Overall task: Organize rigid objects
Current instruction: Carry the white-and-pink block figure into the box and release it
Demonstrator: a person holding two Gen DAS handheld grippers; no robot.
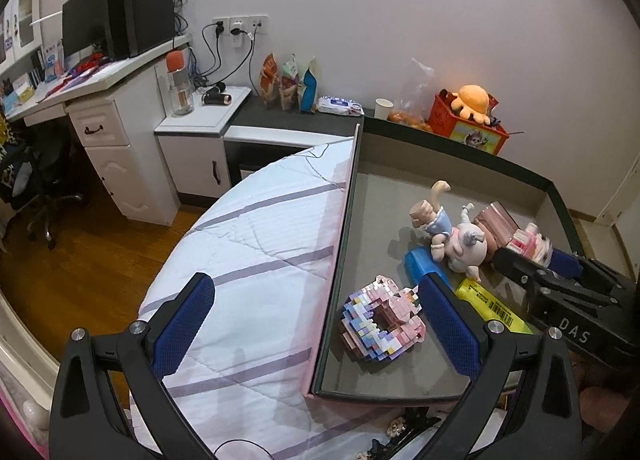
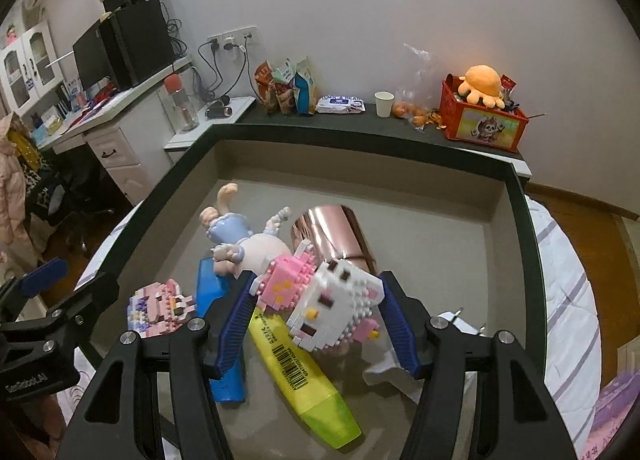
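Note:
A grey tray with a dark rim (image 2: 516,196) lies on the bed. In it are a pink block figure (image 1: 382,318), a blue flat object (image 2: 214,292), a yellow highlighter (image 2: 304,380), a doll figurine (image 2: 240,236) and a shiny pink cylinder (image 2: 336,228). My right gripper (image 2: 320,312) is shut on a white and pink block cat (image 2: 332,300) and holds it over the tray. It also shows in the left wrist view (image 1: 532,248). My left gripper (image 1: 320,320) is open and empty over the tray's left edge.
The bed's striped quilt (image 1: 248,260) lies left of the tray. Behind it a dark shelf holds snack bags (image 1: 288,82), a wipes pack (image 1: 340,104), a paper cup (image 1: 384,108) and a red box with an orange plush (image 1: 472,116). A white desk (image 1: 116,128) stands at the left.

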